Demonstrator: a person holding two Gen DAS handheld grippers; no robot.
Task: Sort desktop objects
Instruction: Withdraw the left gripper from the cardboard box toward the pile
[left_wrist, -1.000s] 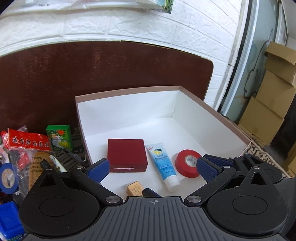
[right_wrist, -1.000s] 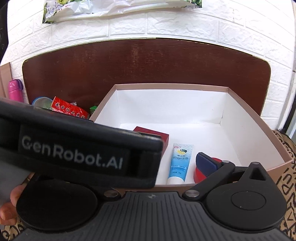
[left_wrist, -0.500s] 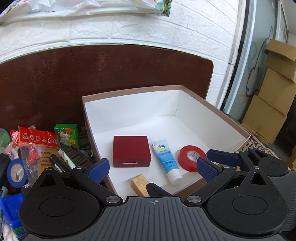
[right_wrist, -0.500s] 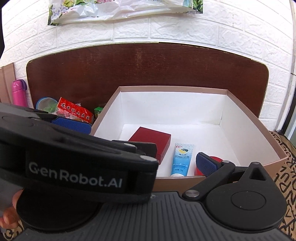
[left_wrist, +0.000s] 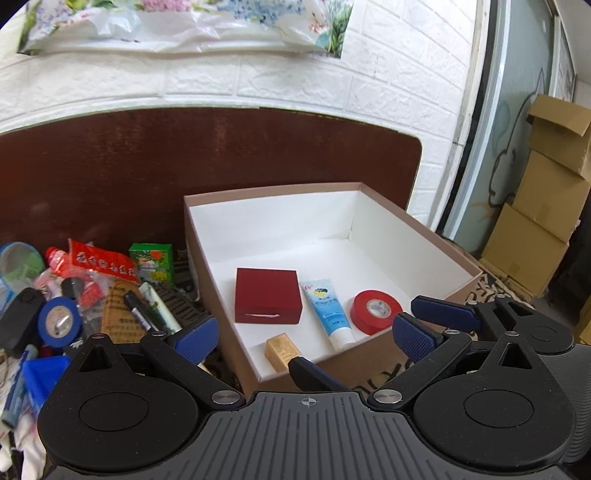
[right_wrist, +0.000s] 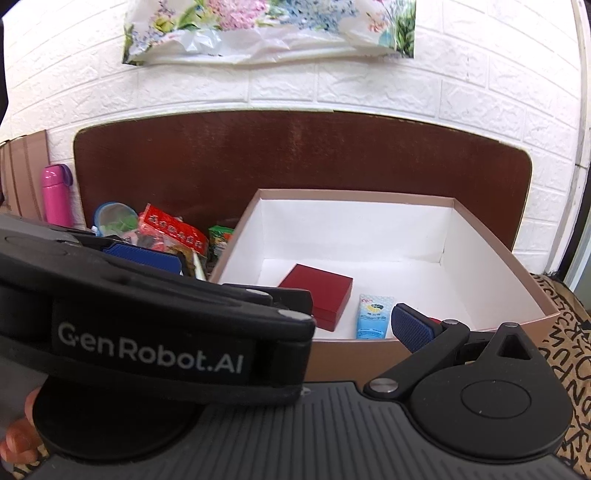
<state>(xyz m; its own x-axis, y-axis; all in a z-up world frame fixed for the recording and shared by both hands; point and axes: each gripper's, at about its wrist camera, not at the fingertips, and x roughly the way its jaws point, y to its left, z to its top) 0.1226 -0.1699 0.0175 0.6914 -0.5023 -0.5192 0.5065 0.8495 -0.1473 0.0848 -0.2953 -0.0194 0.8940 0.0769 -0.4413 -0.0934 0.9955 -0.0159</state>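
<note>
A pink-rimmed white box (left_wrist: 424, 229) holds a dark red case (left_wrist: 267, 301), a blue tube (left_wrist: 327, 314), a red tape roll (left_wrist: 375, 312) and a small gold block (left_wrist: 282, 350). My left gripper (left_wrist: 304, 332) is open and empty, in front of the box's near left corner. My right gripper (left_wrist: 369, 343) is open and empty to its right; it is seen from its own view (right_wrist: 280, 325) with its left finger hidden behind the left gripper's body. The box (right_wrist: 491, 243), red case (right_wrist: 317, 291) and tube (right_wrist: 373, 314) show there too.
Left of the box lies a pile: red snack packet (left_wrist: 99, 262), green carton (left_wrist: 153, 264), blue tape roll (left_wrist: 59, 321), black marker (left_wrist: 138, 312), blue block (left_wrist: 40, 376). A pink bottle (right_wrist: 55, 195) stands at the far left. Cardboard boxes (left_wrist: 546, 206) stand at the right.
Both grippers have drawn back from the box and risen. The box and the pile now sit farther away in both views. The objects have not moved.
</note>
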